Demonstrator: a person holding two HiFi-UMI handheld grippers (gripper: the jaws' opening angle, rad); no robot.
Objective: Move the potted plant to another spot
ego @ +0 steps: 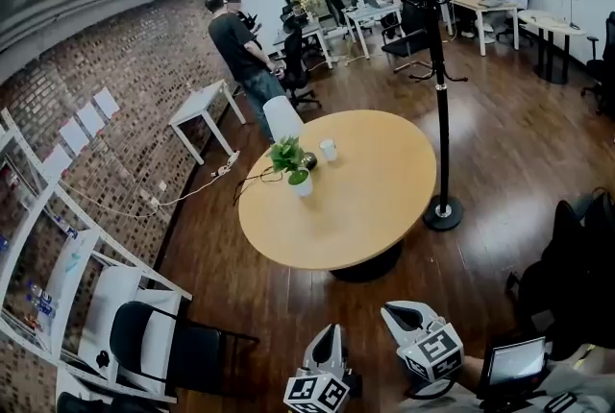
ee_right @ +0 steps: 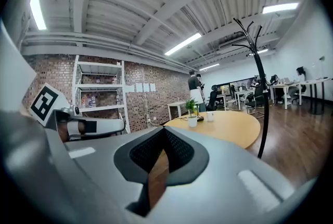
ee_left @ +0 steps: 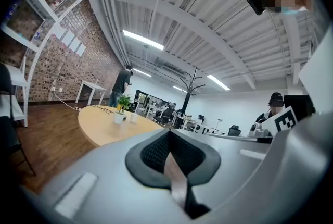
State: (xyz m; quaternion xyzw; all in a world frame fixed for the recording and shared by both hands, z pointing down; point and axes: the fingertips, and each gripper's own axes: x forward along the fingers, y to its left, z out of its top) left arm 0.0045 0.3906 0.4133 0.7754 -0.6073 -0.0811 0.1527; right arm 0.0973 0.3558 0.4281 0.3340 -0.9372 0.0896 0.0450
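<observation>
Head view shows the task as not yet started. The potted plant (ego: 291, 166) stands upright in its white pot on the round wooden desk (ego: 365, 219), toward the far left edge. Both tools are well apart from it, low in the frame over the wooden floor. The left gripper (ego: 328, 342) has its fingers (ee_left: 151, 154) drawn together, with nothing between them. The right gripper (ego: 394, 315) looks the same, its fingers (ee_right: 179, 152) closed to a thin slit and empty.

Everything therefore appears to be left to do: approaching the desk, opening the fingers, taking the pot, lifting it and setting it down elsewhere. The near half of the desk is bare, so there seems to be room for a new spot.

Some things are hard to read. A dark round object (ego: 308, 159) sits just beside the pot, but what it is cannot be told. A white cup (ego: 329, 149) stands near the plant. A cable (ego: 252, 179) runs over the desk edge close by, and whether it touches the pot cannot be made out. The leaves cover part of the pot's rim.

In both gripper views the plant is small and distant. The bottom edge of the head view cuts off the rear of each gripper and the hands holding them.
</observation>
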